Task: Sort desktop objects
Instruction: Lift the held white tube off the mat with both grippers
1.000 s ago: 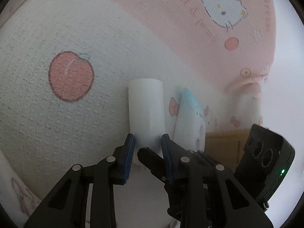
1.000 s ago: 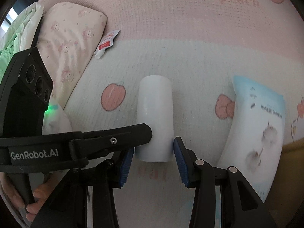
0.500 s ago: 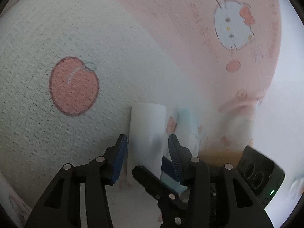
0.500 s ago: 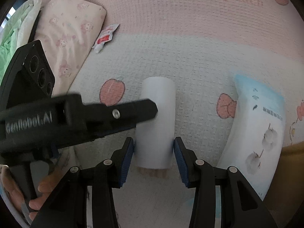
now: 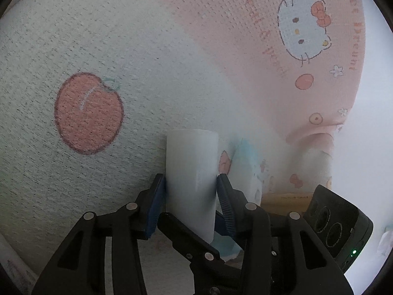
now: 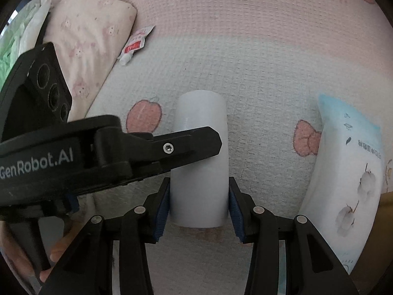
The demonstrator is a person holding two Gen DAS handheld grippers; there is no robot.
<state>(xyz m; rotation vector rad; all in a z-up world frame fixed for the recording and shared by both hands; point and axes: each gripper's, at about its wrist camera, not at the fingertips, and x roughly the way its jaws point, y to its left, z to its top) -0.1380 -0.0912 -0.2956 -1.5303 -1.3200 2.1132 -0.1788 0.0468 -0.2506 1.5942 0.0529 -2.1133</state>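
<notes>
The white cylinder [image 6: 200, 162] lies on the printed blanket [image 6: 258, 61], its near end between the blue pads of the right gripper [image 6: 199, 209], which press on both its sides: a closed grip. The left gripper [image 5: 190, 202] straddles the same cylinder [image 5: 191, 177] from the other hand; its jaws have just been opening, the left pad touching the wall, the right one at its edge, whether pressing I cannot tell. Right of both sets of jaws lies a blue and white tissue pack [image 6: 348, 179]; a red sachet [image 6: 135, 45] lies far beyond, to the left
</notes>
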